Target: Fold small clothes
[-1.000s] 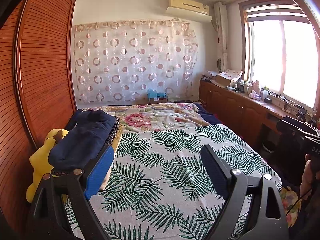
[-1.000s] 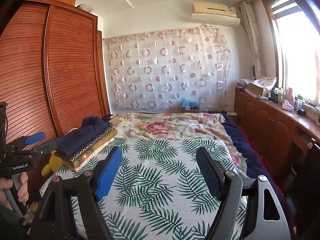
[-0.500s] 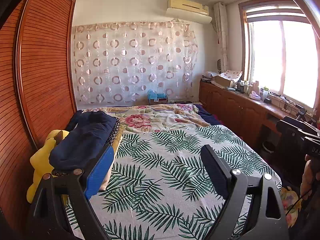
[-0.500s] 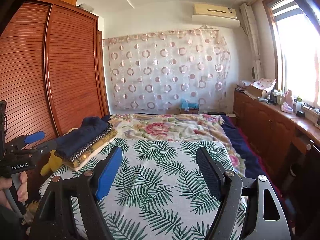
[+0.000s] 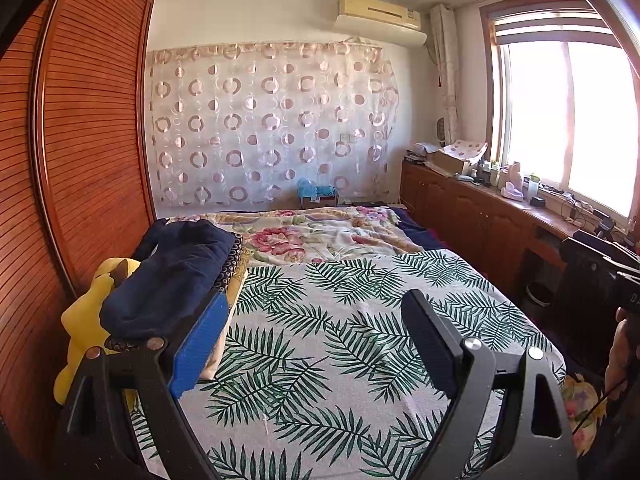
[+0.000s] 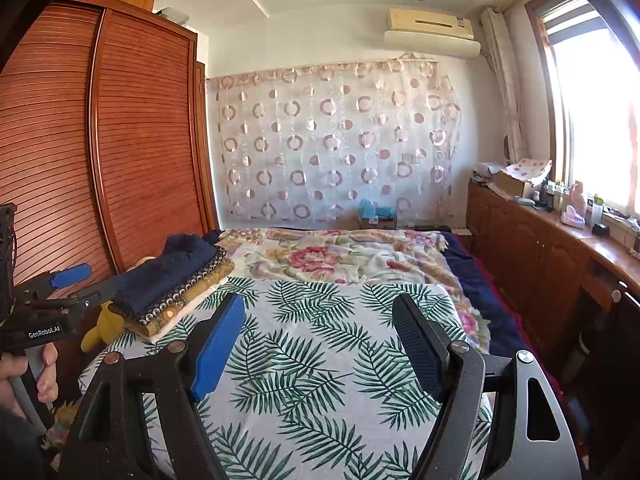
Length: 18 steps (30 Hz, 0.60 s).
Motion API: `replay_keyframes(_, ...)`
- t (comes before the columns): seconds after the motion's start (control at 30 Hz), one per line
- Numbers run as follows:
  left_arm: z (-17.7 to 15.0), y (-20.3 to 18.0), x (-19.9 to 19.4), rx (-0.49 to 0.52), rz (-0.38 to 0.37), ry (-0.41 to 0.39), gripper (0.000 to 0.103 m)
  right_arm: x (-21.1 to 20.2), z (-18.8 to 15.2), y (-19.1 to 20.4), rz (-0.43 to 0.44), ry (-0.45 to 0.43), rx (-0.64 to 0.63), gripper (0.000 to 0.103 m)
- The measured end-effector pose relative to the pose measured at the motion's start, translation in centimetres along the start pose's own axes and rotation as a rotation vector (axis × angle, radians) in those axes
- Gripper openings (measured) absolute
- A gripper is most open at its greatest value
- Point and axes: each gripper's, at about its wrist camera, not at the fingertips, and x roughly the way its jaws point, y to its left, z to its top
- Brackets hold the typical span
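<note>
The bed [image 5: 360, 320] fills the lower half of both views, its palm-leaf sheet bare in the middle, with a floral blanket [image 5: 320, 236] across the far end. The wardrobe [image 5: 80, 160] takes the whole left side.

The clothes [image 5: 172, 280] sit as a stack at the left edge of the bed, left of centre in both views: a navy piece on top, patterned layers under it (I cannot tell how many). A yellow plush [image 5: 84, 320] is wedged between the stack and the wardrobe.

My left gripper [image 5: 316, 336] hangs over the sheet at the bottom of its frame, jaws wide apart, nothing between them; its blue pad overlaps the stack's near end in the picture, though I cannot tell whether it touches. My right gripper [image 6: 320, 340] is likewise spread wide and empty, over bare sheet.

Risks, as I judge them: the stack sits close to the bed's edge, so a careless pull on the navy piece could drag the layers below or tip the lot toward the plush. Biting too deep would catch two garments at once.
</note>
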Motion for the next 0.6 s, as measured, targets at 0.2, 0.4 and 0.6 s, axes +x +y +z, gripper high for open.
replay_keyframes(0.2, 0.06, 0.05, -0.03, -0.001, 0.001, 0.002, 0.089, 0.00, -0.03, -0.25, 0.001, 0.000, -0.003, 0.078)
replay_keyframes(0.4, -0.06, -0.01, -0.01, 0.000, 0.001, -0.001, 0.089, 0.02, -0.02, -0.67, 0.002, 0.001, -0.002, 0.078)
replay_keyframes(0.6, 0.05, 0.11, -0.05, -0.001, 0.001, -0.002, 0.089, -0.07, 0.00, -1.07, 0.005, 0.001, -0.004, 0.078)
